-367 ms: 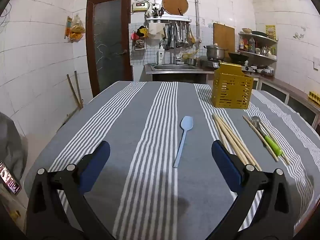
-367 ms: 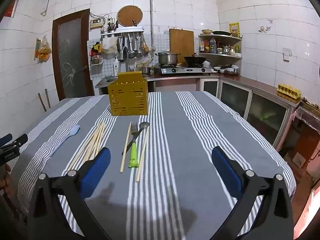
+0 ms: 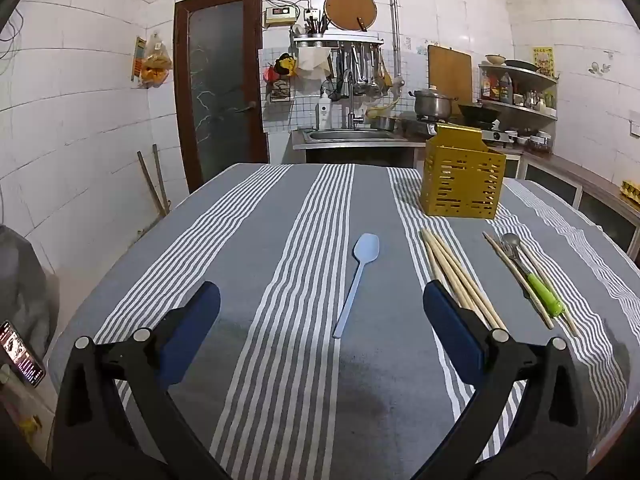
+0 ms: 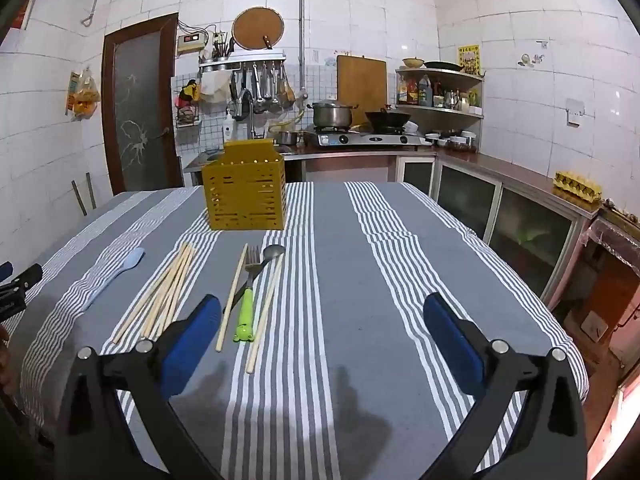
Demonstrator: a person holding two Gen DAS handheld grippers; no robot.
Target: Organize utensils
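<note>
My left gripper [image 3: 320,328] is wide open and holds nothing. The blue spoon [image 3: 357,280] lies flat on the striped cloth [image 3: 240,264] between its fingers. My right gripper [image 4: 320,332] is wide open too. The chopsticks [image 4: 160,294] and green fork [image 4: 247,300] lie near, left of it. The yellow basket [image 4: 245,194] stands far behind them.

We are holding the right claw [image 4: 322,334] wide open above the striped desk [image 4: 400,280], gripping nothing. Ahead of it we are seeing a green-handled fork [image 4: 247,300] lying between two loose chopsticks [image 4: 232,300], a metal spoon [image 4: 273,253] crossing the fork, a bundle of chopsticks [image 4: 162,294] further left, a pale blue spatula [image 4: 116,272], and the yellow utensil caddy [image 4: 245,191] standing behind.
</note>
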